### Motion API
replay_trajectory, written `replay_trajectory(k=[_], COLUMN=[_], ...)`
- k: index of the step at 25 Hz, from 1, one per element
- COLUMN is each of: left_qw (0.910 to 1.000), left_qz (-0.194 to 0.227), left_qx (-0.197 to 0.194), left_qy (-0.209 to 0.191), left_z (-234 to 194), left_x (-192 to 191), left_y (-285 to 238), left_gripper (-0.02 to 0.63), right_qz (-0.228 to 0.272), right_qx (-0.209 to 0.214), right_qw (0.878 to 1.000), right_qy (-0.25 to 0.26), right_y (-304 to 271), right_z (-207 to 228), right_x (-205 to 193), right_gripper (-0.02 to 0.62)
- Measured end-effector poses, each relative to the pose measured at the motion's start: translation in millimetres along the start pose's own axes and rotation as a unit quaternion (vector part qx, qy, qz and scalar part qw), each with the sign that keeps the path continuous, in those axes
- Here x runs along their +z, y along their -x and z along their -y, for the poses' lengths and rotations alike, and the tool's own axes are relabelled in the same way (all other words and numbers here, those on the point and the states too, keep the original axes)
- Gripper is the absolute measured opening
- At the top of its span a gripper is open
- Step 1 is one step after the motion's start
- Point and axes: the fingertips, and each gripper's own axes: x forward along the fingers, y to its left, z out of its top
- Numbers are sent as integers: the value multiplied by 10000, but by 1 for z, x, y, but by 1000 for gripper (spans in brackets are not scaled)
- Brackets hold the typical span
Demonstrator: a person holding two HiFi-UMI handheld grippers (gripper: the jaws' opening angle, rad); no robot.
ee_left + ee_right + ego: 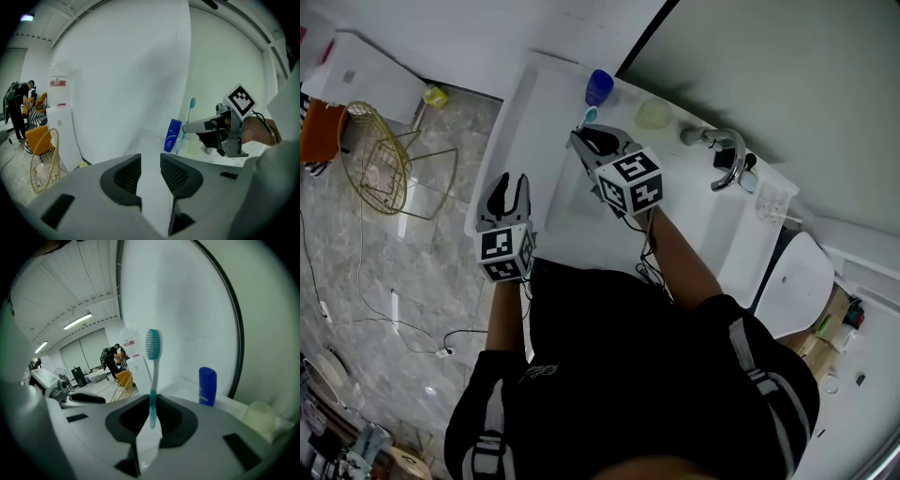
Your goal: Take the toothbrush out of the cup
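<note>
Jaws of right gripper (151, 414) pinch toothbrush (153, 363) (left gripper (150, 172) gapes, empty).

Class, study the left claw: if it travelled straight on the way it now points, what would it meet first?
Most likely the white counter, which shows through the open gap of the left claw. The blue bottle stands to the right of that line. Depth is hard to judge here.

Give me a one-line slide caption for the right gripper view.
Right gripper clamps a teal-and-white toothbrush upright, bristles up, clear of the pale cup, with a blue bottle beyond.
</note>
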Motion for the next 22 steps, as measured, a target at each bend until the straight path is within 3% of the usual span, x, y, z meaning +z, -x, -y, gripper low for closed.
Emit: replay_trajectory(k=[12, 18, 22], left_qw=[9995, 9993, 9992], left_qz=[-197, -311, -347], left_qx=[206, 171, 132], left_qy=[126, 132, 158], left_z=[-21, -22, -21], left_x=[-19, -26, -29], left_y=[17, 21, 19], left_gripper=[137, 139, 141], right_qz=[-797, -942, -1204], right_qx=[524, 908, 986], right_qw=[9884, 9585, 9413], right_qy=[-1180, -2534, -2996], right_y=[-62, -78, -86], right_z=[-36, -51, -56], right_x=[-74, -107, -135], right_gripper=[52, 52, 52])
